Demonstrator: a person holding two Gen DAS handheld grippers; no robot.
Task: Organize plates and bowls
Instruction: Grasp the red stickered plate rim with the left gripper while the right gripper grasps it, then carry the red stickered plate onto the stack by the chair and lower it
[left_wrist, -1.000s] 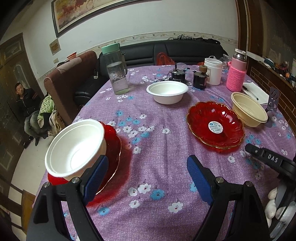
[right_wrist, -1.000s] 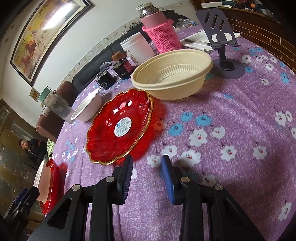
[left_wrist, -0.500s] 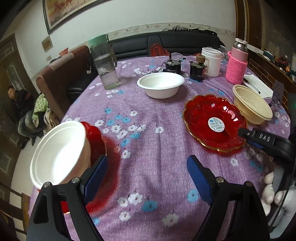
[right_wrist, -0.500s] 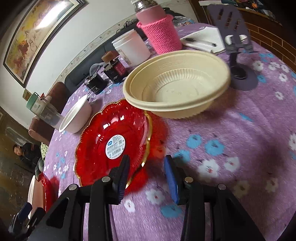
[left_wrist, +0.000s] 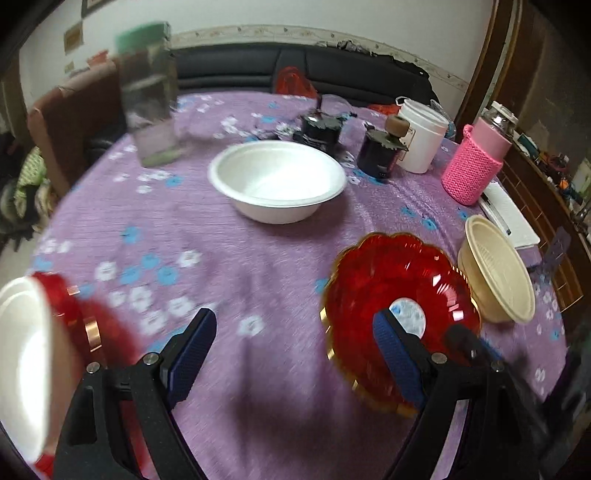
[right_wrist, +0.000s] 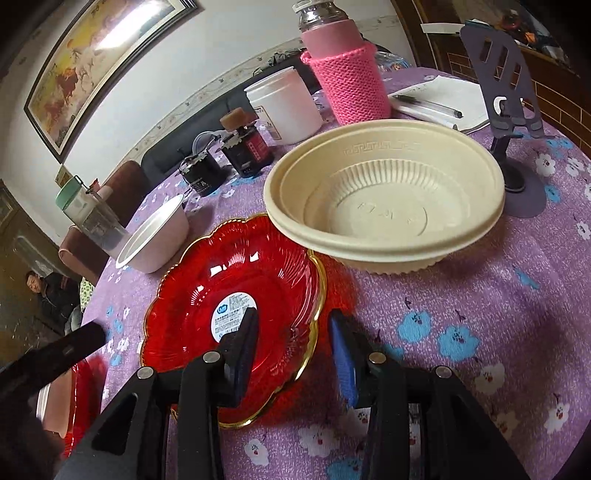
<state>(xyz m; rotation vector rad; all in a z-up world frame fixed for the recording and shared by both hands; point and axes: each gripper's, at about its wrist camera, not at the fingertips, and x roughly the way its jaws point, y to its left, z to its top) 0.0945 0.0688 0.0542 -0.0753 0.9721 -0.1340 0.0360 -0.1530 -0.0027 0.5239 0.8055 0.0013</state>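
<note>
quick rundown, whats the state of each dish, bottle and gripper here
red plate: flat on the table, empty, rim between the right gripper's fingers
cream bowl: upright, empty
white bowl: upright, empty
pink-sleeved bottle: standing, capped
left gripper: wide open, holding nothing
right gripper: partly open, pads not touching the plate

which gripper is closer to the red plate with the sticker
Right. The right gripper straddles the near rim of the red plate, jaws apart and not yet gripping. The left gripper hovers over bare tablecloth beside it, wide open.
</note>
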